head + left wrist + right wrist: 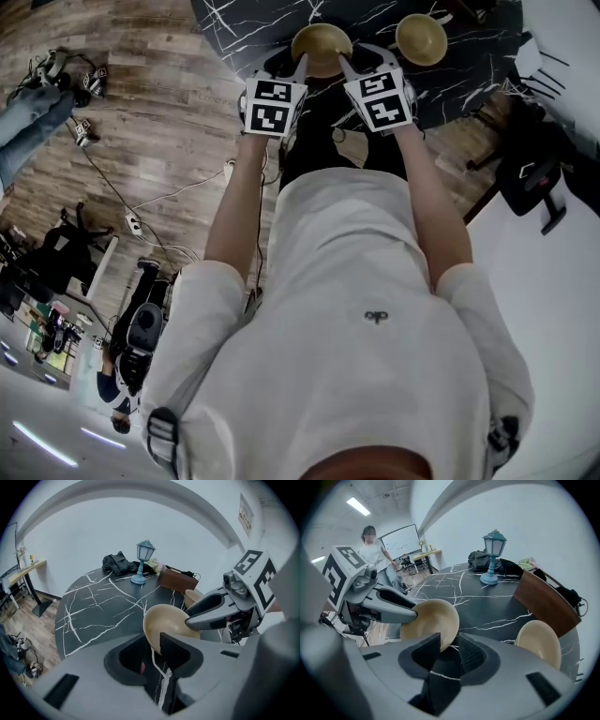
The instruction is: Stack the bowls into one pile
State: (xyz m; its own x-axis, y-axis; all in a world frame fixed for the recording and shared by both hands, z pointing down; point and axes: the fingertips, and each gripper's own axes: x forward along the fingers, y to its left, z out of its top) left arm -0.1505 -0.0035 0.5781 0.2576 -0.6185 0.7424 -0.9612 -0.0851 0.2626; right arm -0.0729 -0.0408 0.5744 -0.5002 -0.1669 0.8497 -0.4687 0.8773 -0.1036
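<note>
Nothing is stacked yet; the near bowl [322, 47] sits on the table [244, 23], with the second bowl [421, 37] apart on its right. My left gripper [149, 644] and right gripper [449, 641] straddle its rim, jaws apart, neither clamped; lifting and nesting remain.
</note>
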